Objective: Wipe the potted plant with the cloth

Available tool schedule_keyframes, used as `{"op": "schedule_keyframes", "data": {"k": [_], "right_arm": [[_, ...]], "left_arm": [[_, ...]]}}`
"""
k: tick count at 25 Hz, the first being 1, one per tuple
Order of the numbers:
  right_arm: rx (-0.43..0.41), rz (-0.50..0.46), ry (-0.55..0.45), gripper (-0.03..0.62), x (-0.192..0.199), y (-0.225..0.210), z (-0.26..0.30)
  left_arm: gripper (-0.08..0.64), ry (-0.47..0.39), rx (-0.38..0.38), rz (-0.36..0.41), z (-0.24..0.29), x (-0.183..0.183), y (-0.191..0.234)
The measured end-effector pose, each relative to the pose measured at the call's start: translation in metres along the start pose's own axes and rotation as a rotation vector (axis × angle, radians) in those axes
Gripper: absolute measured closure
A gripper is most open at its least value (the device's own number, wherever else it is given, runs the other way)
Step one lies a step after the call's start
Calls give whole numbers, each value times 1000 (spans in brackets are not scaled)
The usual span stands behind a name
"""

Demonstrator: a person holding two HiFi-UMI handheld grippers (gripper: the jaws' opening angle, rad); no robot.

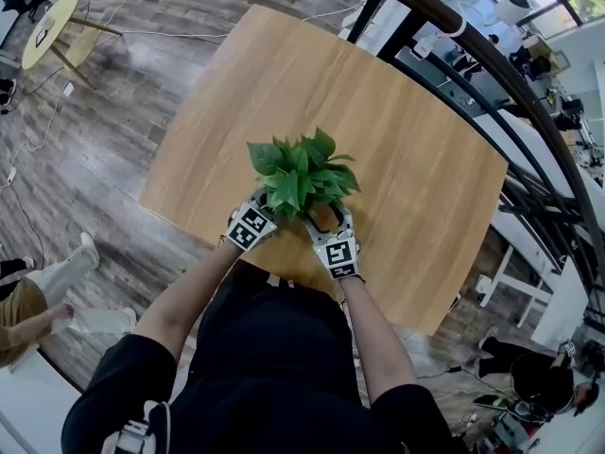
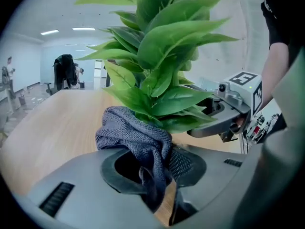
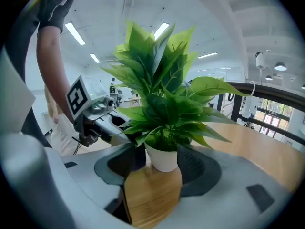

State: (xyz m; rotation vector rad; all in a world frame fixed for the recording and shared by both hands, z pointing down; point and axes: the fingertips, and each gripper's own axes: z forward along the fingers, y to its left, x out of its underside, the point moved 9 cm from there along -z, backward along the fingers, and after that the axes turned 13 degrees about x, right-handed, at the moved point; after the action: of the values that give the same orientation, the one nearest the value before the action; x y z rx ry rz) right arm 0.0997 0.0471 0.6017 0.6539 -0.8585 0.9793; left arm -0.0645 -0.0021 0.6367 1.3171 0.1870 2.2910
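Wood-plank flooring (image 1: pixel 113 149) surrounded a pale wooden desk (image 1: pixel 397 159), and a dark curved railing (image 1: pixel 510 83) ran past its far side.

The potted plant (image 1: pixel 302 173) stood upright near the desk edge closest to the person, directly in front of the torso. Its broad green leaves rose from a small white pot (image 3: pixel 163 157), which rested on the desk surface.

The cloth (image 2: pixel 138 137), a grey knit, was bunched up and touching the plant's (image 2: pixel 162 61) lower leaves on the person's left side. The left gripper (image 2: pixel 155 168) had its jaws pinched together on the cloth, with a fold hanging down between them.

The right gripper (image 3: pixel 161 171) was at the base of the plant (image 3: pixel 162 99). Its jaws stood on either side of the white pot and appeared to bear on both of its sides, with bare desk showing between them below the pot.

In the head view the left gripper (image 1: pixel 265 206) and right gripper (image 1: pixel 326 220) met the plant from the near side, close beside each other. Each gripper view showed the other gripper's marker cube just beyond the foliage.
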Motion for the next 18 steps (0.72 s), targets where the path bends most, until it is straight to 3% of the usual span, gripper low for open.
{"op": "schedule_keyframes", "data": {"k": [4, 10, 15, 18], "right_arm": [[-67, -15, 6, 333, 8, 12, -16], [16, 12, 45, 333, 20, -4, -15], [31, -4, 10, 333, 8, -8, 1], [41, 34, 9, 333, 6, -8, 2]], "left_arm": [[423, -1, -22, -8, -6, 0, 5], [423, -15, -35, -3, -12, -3, 10], [423, -17, -39, -3, -12, -5, 13], [423, -18, -33, 0, -11, -7, 10]]}}
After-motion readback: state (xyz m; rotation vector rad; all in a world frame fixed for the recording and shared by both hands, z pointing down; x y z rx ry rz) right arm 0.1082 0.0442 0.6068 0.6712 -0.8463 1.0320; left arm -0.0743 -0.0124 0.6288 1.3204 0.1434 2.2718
